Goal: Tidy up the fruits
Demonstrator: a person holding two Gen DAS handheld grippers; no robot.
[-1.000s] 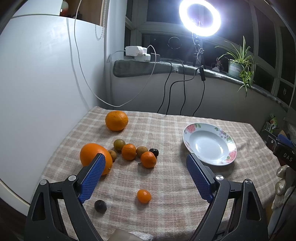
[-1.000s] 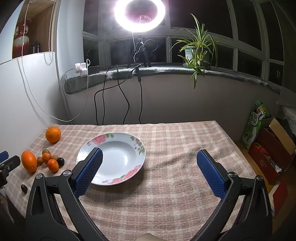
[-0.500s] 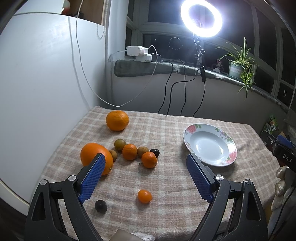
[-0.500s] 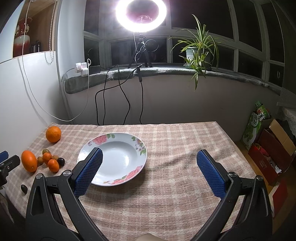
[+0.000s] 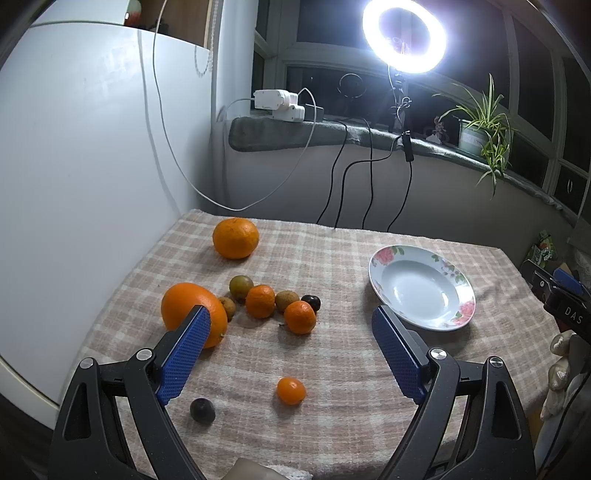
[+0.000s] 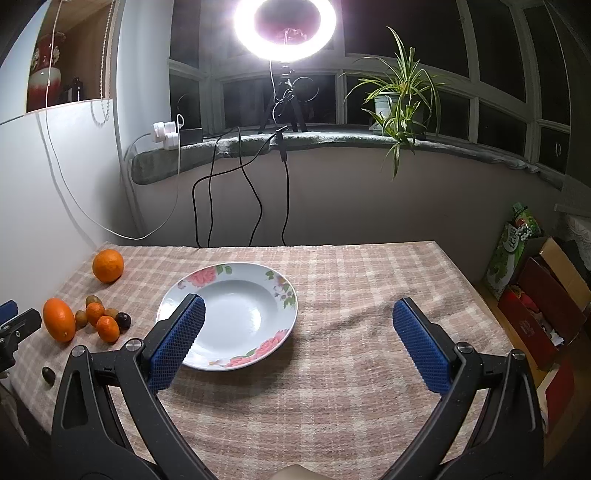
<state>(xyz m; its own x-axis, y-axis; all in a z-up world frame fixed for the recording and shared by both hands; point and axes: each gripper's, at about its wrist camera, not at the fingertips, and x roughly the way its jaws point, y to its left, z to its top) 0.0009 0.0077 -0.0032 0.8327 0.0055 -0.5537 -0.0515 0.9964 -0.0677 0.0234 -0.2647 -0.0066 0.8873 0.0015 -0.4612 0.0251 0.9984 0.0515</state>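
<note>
Fruits lie on the checked tablecloth (image 5: 332,258). A big orange (image 5: 186,308) sits behind my left finger, a round orange (image 5: 235,238) farther back. A cluster of small mandarins (image 5: 299,317), brownish fruits (image 5: 241,287) and a dark plum (image 5: 311,302) lies in the middle. One small mandarin (image 5: 291,390) and a dark fruit (image 5: 202,410) rest nearest me. The floral plate (image 5: 421,286) stands empty at the right. My left gripper (image 5: 291,350) hangs open above the near fruits. My right gripper (image 6: 299,339) is open over the cloth beside the plate (image 6: 227,314), holding nothing.
A white panel (image 5: 74,166) walls the table's left side. Cables (image 5: 343,192) hang from the sill behind, under a ring light (image 5: 404,35). A potted plant (image 6: 399,99) stands on the sill. Boxes and bags (image 6: 535,288) sit on the floor to the right of the table.
Both grippers have drifted slightly; the scene sits a little higher and farther left in each view. No fruit has moved, and both grippers stay open.
</note>
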